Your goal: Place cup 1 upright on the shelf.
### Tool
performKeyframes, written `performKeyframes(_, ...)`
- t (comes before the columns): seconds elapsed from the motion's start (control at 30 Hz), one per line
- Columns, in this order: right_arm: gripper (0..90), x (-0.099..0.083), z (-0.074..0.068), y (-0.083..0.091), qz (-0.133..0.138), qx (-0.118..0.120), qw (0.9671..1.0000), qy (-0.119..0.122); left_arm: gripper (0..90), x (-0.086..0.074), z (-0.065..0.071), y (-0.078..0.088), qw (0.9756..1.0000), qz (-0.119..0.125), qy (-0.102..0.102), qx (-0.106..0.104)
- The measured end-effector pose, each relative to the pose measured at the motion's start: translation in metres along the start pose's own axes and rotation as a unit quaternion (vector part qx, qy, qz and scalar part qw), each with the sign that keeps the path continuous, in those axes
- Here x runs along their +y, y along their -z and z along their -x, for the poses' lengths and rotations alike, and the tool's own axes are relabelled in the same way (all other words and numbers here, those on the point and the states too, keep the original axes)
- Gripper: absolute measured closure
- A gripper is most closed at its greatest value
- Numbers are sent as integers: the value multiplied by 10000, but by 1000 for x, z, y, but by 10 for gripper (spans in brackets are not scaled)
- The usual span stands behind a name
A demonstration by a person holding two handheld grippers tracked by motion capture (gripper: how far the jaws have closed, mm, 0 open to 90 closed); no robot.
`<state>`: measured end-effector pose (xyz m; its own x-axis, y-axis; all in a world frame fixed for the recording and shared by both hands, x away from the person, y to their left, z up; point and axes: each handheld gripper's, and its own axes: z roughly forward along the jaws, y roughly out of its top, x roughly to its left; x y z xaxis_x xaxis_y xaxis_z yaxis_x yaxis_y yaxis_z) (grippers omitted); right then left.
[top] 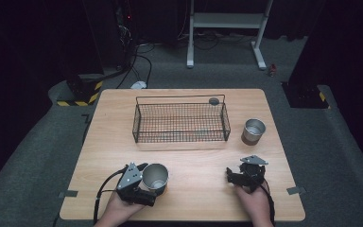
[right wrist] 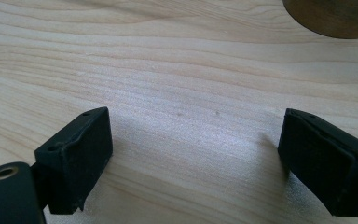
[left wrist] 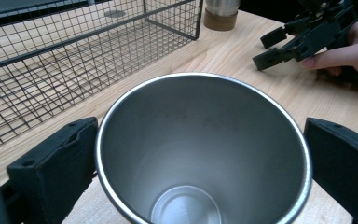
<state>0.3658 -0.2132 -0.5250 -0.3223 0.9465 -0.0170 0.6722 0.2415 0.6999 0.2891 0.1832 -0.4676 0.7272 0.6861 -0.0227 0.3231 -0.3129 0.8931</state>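
Observation:
A plain steel cup (top: 157, 174) stands at the front left of the wooden table (top: 194, 161), mouth up and with nothing inside (left wrist: 200, 149). My left gripper (top: 147, 183) holds it, one black jaw pressed against each side of the rim (left wrist: 200, 154). At the front right, my right gripper (top: 234, 171) is open just above bare wood (right wrist: 196, 154), with nothing between its jaws. A second steel cup with a brown base (top: 254, 131) stands to the right of the basket; its base (right wrist: 331, 18) shows ahead of the right jaws.
A black wire basket (top: 134, 125) sits across the middle back of the table, its mesh wall (left wrist: 74, 56) just beyond the held cup. A small grey disc (top: 213, 100) lies by its far right corner. The right gripper (left wrist: 279, 44) and its hand lie beyond the cup.

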Motion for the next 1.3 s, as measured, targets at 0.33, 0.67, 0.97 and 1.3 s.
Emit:
performKeyframes(0.33,97,0,0,0,3,0,10000,7,0,-6,-1,-3,9999,-98,-41,-10)
performKeyframes(0.67,99,0,0,0,11,-2,10000,20,5,-12,-4,-6,9999,-156,-48,7)
performKeyframes(0.97,102,0,0,0,14,-11,10000,12,5,-12,-5,-7,10000,-61,-9,-25)
performKeyframes(1.3,103,0,0,0,17,-19,10000,5,6,-9,-4,-10,10000,-1,-68,-63)
